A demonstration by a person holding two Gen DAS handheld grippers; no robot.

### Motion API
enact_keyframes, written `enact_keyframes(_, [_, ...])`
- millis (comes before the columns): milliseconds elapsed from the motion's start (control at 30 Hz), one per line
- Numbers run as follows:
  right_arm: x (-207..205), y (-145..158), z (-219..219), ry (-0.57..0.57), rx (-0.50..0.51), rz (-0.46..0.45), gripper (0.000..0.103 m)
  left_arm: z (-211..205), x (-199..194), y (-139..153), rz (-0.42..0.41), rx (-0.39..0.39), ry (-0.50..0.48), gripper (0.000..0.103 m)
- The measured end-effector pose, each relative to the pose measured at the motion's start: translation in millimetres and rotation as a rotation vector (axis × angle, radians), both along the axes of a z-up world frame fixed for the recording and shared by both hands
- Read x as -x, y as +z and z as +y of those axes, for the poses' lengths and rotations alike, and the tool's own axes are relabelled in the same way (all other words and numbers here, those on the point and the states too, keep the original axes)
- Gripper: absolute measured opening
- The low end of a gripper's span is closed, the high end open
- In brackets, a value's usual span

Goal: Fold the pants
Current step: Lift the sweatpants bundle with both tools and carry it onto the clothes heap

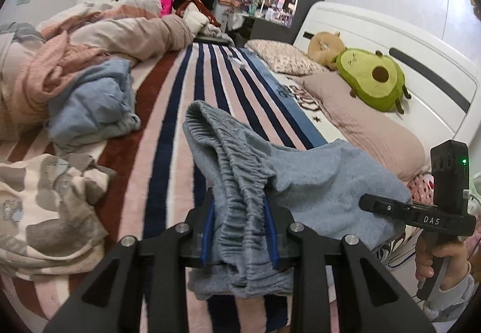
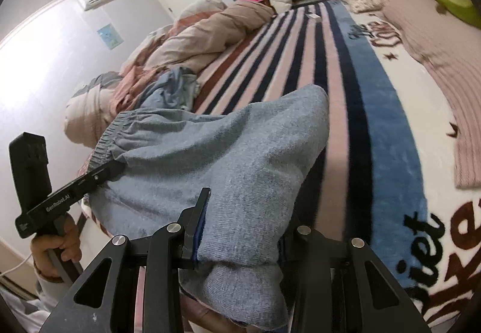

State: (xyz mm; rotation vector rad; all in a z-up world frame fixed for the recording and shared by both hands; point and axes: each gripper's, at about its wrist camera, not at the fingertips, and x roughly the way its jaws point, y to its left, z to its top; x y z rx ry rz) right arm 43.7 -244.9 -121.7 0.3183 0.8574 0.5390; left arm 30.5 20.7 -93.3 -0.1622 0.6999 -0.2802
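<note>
Now pants (image 1: pixel 240 182) between both hand-held grippers.

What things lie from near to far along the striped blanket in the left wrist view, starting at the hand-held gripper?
Left hand-held gripper shut on the grey-blue pants → bare striped blanket → small white tag → dark flat object at the far edge.

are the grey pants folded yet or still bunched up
Still bunched. The grey pants hang crumpled between the left gripper, pinching the elastic waistband, and the right gripper, above the striped blanket.
</note>
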Motion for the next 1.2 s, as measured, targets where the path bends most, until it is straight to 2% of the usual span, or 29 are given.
enact_keyframes(633, [-3.1,36.6,102.9,0.124,0.041,-0.073,0.03,105.4,36.6,22.5,-0.092,0.03,0.13,0.025])
enact_keyframes(1033, [-22.8,32.5,191.8,0.262,0.053,-0.059,0.03,180.6,52.3,16.5,-0.11,0.049,0.274,0.024])
enact_keyframes(1200, [-32.5,27.2,231.6,0.325,0.053,-0.046,0.03,212.5,55.9,13.4,-0.112,0.034,0.332,0.024])
